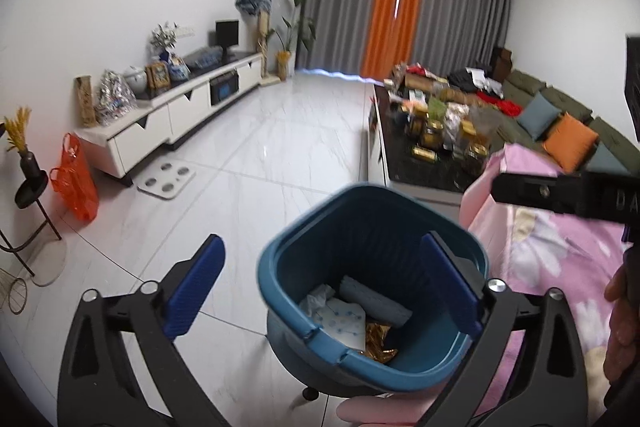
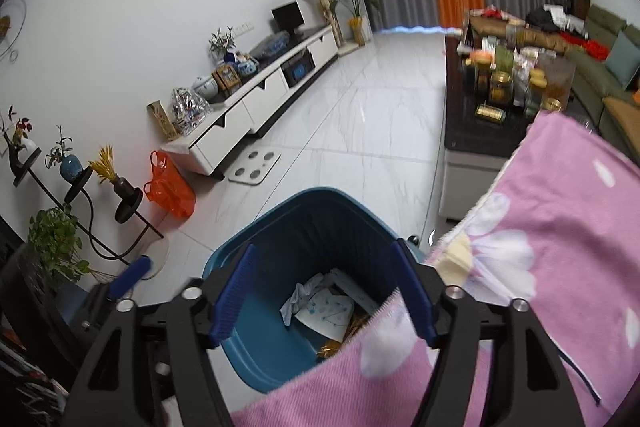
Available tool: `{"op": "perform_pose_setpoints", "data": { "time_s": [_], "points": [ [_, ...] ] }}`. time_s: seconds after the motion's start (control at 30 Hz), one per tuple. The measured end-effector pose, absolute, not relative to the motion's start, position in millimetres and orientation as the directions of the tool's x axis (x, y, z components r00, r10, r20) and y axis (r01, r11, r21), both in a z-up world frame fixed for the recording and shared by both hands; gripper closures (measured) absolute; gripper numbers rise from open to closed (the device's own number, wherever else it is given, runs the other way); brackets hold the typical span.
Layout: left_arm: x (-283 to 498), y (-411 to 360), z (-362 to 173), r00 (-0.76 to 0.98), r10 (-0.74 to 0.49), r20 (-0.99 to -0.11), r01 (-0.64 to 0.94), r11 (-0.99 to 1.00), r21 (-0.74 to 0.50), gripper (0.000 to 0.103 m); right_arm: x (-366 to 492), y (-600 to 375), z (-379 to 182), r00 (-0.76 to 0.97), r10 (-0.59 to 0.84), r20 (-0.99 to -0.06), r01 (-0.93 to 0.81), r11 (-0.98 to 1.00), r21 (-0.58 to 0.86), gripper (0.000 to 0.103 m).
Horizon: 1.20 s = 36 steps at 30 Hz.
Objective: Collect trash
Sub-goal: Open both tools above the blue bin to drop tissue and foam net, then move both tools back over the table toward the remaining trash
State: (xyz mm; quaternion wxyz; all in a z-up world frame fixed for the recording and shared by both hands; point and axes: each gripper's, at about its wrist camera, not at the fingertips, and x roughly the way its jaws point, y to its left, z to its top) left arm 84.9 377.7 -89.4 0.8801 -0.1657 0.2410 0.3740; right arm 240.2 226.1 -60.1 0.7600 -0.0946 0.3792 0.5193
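A teal waste bin (image 1: 280,259) stands on the white floor beside a pink flowered blanket (image 1: 560,259). It holds a white tissue, a dotted white wrapper (image 1: 344,319), a grey pad and gold foil (image 1: 378,341). My left gripper (image 1: 324,283) is open over the bin, its right finger inside the rim, nothing held. In the right wrist view the bin (image 2: 256,355) lies just ahead, with the same trash (image 2: 324,311) inside. My right gripper (image 2: 324,291) is open and empty above it, over the blanket's edge (image 2: 560,227).
A dark coffee table (image 1: 416,167) crowded with jars stands behind the bin. A white TV cabinet (image 1: 172,115), an orange plastic bag (image 1: 76,179), a white bathroom scale (image 1: 166,181) and a black plant stand (image 2: 80,195) line the left wall. A green sofa (image 1: 560,107) is at right.
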Motion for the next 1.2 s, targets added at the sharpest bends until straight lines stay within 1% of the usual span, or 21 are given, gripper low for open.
{"op": "perform_pose_setpoints", "data": {
  "time_s": [0.03, 0.1, 0.23, 0.33, 0.4, 0.5, 0.63, 0.73, 0.9, 1.0, 1.2],
  "points": [
    [78.4, 375.3, -83.0, 0.606, 0.585, -0.540, -0.741, 0.662, -0.114, 0.006, 238.0, 221.2, -56.8, 0.184, 0.722, -0.667, -0.864, 0.442, 0.240, 0.027],
    [65.9, 367.5, -69.5, 0.613, 0.589, -0.526, -0.740, 0.662, -0.121, 0.006, 231.4, 209.0, -50.8, 0.215, 0.730, -0.649, -0.873, 0.442, 0.207, 0.026],
    [44.5, 343.8, -49.2, 0.631, 0.595, -0.498, -0.733, 0.667, -0.134, 0.006, 217.3, 183.5, -39.5, 0.275, 0.743, -0.610, -0.876, 0.455, 0.159, 0.017],
    [30.4, 324.5, -34.2, 0.649, 0.594, -0.475, -0.722, 0.677, -0.141, 0.006, 211.7, 159.6, -33.1, 0.317, 0.751, -0.579, -0.873, 0.469, 0.130, 0.013],
    [23.9, 311.6, -26.6, 0.665, 0.593, -0.454, -0.714, 0.682, -0.155, 0.006, 206.1, 143.5, -30.6, 0.339, 0.755, -0.562, -0.871, 0.478, 0.116, 0.013],
    [17.0, 291.2, -15.4, 0.692, 0.577, -0.434, -0.693, 0.699, -0.176, 0.006, 199.0, 116.1, -26.3, 0.386, 0.755, -0.529, -0.861, 0.501, 0.087, 0.007],
    [8.8, 259.9, -0.5, 0.733, 0.548, -0.402, -0.653, 0.733, -0.191, 0.006, 193.5, 83.4, -21.3, 0.435, 0.751, -0.497, -0.849, 0.526, 0.051, 0.007],
    [5.6, 236.3, 9.3, 0.759, 0.538, -0.366, -0.625, 0.758, -0.184, 0.006, 189.1, 59.6, -18.6, 0.458, 0.750, -0.476, -0.838, 0.543, 0.050, 0.007],
    [8.4, 195.4, 23.6, 0.805, 0.490, -0.335, -0.565, 0.806, -0.178, 0.006, 182.7, 20.9, -19.9, 0.508, 0.731, -0.456, -0.806, 0.590, 0.047, 0.007],
    [14.0, 162.1, 26.7, 0.841, 0.441, -0.314, -0.506, 0.846, -0.169, 0.006, 180.0, -1.3, -24.3, 0.546, 0.705, -0.452, -0.783, 0.622, 0.026, 0.007],
    [32.4, 115.5, 29.1, 0.879, 0.350, -0.323, -0.413, 0.899, -0.149, 0.006, 181.0, -55.3, -35.8, 0.630, 0.630, -0.454, -0.706, 0.708, 0.005, 0.007]
  ]
}}
